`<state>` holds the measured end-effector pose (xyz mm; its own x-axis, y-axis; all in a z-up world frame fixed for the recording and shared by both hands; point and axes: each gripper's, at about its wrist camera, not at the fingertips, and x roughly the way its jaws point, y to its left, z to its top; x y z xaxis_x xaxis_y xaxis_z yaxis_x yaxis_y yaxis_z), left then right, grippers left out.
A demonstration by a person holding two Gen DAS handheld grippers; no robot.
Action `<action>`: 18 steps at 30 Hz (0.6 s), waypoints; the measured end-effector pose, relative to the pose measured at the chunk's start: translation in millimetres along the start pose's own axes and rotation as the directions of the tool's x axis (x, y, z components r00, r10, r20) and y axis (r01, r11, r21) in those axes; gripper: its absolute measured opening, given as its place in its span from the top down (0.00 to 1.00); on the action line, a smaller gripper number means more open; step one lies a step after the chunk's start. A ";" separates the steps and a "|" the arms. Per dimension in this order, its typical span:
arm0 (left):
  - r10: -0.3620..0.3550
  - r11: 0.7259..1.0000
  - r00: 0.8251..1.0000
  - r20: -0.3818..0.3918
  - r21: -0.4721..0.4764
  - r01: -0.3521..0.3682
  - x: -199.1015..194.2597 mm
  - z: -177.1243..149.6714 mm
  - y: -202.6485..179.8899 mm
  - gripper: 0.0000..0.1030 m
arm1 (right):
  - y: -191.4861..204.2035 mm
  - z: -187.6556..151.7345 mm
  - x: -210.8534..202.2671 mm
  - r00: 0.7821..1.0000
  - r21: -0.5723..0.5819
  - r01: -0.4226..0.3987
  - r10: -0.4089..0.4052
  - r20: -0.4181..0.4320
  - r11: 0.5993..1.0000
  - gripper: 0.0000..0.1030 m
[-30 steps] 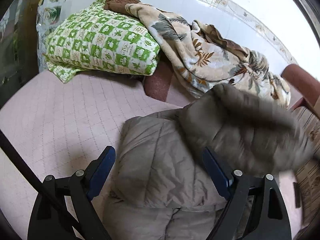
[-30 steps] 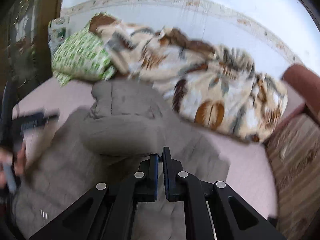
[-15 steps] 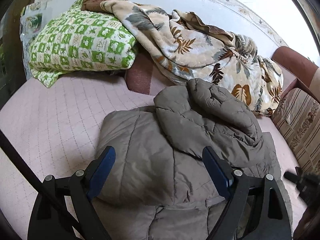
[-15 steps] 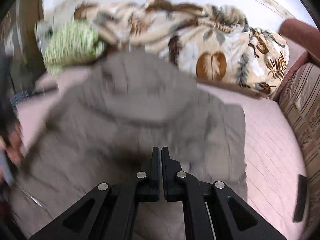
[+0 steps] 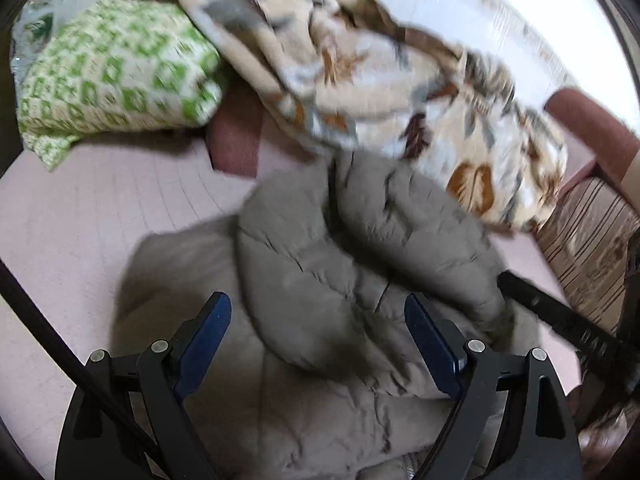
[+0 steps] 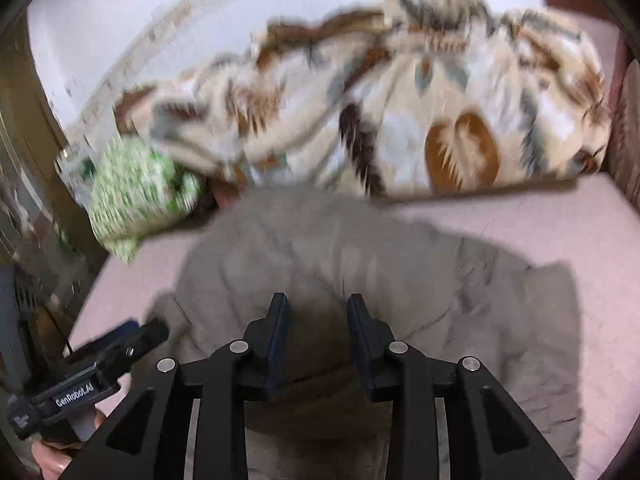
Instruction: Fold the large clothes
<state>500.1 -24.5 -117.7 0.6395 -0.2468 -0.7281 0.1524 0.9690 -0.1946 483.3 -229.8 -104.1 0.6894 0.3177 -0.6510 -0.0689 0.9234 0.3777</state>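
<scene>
A grey-brown quilted puffer jacket (image 5: 340,280) lies on the pink bed, with one part folded over its middle. It also shows in the right wrist view (image 6: 360,264). My left gripper (image 5: 318,324) is wide open and empty, hovering just above the jacket's near part. My right gripper (image 6: 318,320) is partly open and empty, over the jacket's near edge. The left gripper's body (image 6: 92,376) shows at the lower left of the right wrist view, and a black part of the right gripper (image 5: 560,316) shows at the right of the left wrist view.
A green and white checked pillow (image 5: 116,76) and a leaf-print blanket (image 5: 400,80) are heaped at the back by the white wall. A striped cushion (image 5: 592,232) and a brown armrest (image 5: 588,120) stand at the right. The pink quilted bed sheet (image 5: 100,208) spreads left.
My right gripper has opened from shut and now hangs over the jacket's near edge. The folded part of the jacket has settled flat. My left gripper stayed open and shifted slightly.
</scene>
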 end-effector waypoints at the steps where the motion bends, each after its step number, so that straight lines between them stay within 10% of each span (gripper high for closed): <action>1: 0.032 0.999 0.999 -0.041 0.016 -0.032 13.5 -3.9 -1.0 0.15 | -1.1 -6.3 10.6 0.999 -0.012 0.016 -0.016 -0.032 1.000 0.67; 8: 0.183 0.975 0.978 -0.094 0.144 -0.169 56.1 -32.3 -7.4 0.13 | -6.0 -44.9 58.8 0.986 -0.088 0.079 -0.091 -0.141 0.993 0.67; 18: 0.068 0.993 0.998 0.007 0.096 -0.068 -27.0 -48.7 7.9 0.14 | 1.1 -60.5 -35.1 0.999 -0.040 -0.006 0.004 -0.048 0.999 0.67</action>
<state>447.4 -10.8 -131.7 0.6540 -0.1803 -0.7347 0.1799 0.9804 -0.0805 415.4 -226.8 -120.7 0.6536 0.3313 -0.6805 -0.1014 0.9293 0.3550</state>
